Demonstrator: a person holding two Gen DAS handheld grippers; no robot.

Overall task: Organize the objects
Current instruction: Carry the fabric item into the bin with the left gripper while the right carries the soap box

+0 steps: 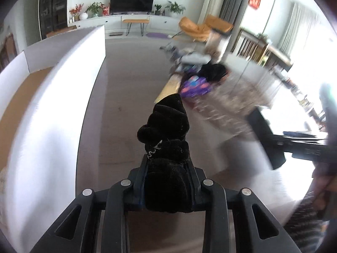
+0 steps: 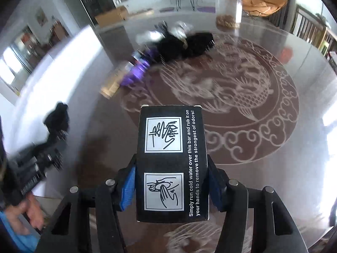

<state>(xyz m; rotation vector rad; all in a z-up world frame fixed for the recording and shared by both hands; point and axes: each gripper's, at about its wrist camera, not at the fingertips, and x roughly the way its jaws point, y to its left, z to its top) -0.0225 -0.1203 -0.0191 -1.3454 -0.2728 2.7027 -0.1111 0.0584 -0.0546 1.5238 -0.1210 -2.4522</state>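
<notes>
My left gripper [image 1: 167, 166] is shut on a black velvet cloth bundle [image 1: 166, 130], held above the grey table [image 1: 118, 105]. It also shows at the left of the right wrist view [image 2: 56, 116]. My right gripper [image 2: 171, 175] is shut on a black box [image 2: 171, 160] with white hand-washing pictures and text, held above the glass table with a dragon pattern [image 2: 231, 88]. The right gripper with its box shows blurred at the right of the left wrist view [image 1: 273, 139].
A pile of objects lies on the table: a purple packet [image 1: 194, 86], dark fabric [image 1: 212, 71], a wooden piece [image 1: 168, 86]; the pile shows in the right wrist view [image 2: 179, 44] too. A white-walled cardboard box [image 1: 52, 80] stands left. A clear container [image 2: 228, 10] stands far back.
</notes>
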